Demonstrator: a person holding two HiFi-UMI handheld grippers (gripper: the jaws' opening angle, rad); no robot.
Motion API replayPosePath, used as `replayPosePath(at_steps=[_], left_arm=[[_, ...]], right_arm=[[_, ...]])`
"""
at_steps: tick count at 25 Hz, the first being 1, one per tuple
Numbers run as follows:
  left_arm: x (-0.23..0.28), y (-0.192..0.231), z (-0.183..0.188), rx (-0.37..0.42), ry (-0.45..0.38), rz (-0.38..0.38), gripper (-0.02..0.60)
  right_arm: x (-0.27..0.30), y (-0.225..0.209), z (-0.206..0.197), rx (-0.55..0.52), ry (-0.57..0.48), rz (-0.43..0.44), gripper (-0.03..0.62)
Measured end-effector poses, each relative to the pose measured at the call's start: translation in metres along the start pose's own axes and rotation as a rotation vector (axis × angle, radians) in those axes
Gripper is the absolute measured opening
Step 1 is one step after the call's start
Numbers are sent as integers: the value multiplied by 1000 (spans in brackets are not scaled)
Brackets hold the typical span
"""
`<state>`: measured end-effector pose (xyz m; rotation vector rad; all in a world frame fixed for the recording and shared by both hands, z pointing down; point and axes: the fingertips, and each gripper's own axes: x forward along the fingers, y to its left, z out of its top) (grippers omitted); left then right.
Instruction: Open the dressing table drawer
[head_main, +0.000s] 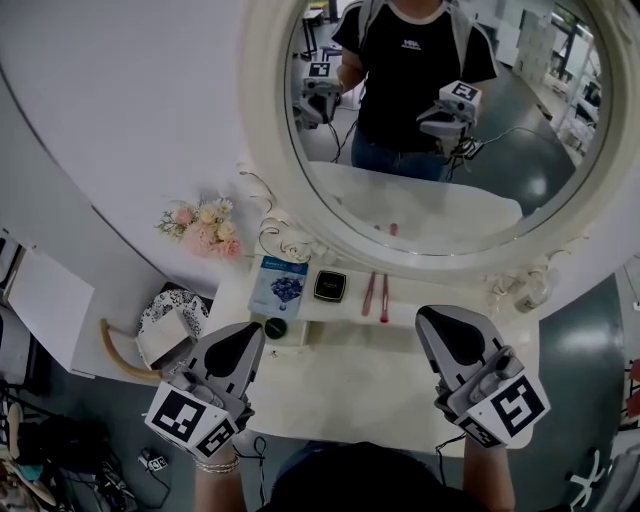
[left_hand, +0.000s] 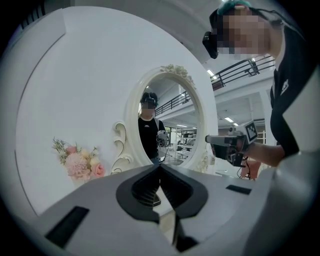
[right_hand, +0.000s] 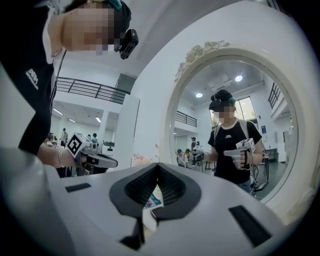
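drawer: was hidden under desk (head_main: 350, 385) top | mirror (head_main: 268, 130): top was cut off by picture edge | desk's near edge: person's head (head_main: 370, 485) covered it | pink sticks (head_main: 376, 296): were too small to tell

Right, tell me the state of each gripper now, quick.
Left gripper: closed, jaws together, holding nothing.
Right gripper: closed, jaws together, holding nothing.
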<state>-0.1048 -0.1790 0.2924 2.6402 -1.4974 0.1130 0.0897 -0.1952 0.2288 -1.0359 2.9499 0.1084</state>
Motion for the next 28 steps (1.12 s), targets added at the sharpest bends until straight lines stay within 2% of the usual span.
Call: replayPosePath(at_steps=[15,20,28], left_arm=[[5,0,-3,4,3,-8,17],[6,-2,-4,34,16,-5,17],[6,-5,-8,20,20,-17,17]], right_arm=[[-9,-9,7,12,-26,-46,17],[-12,-11,5,0,-7,-60,17],[-13,-11,9,-5,-19,-68,17]])
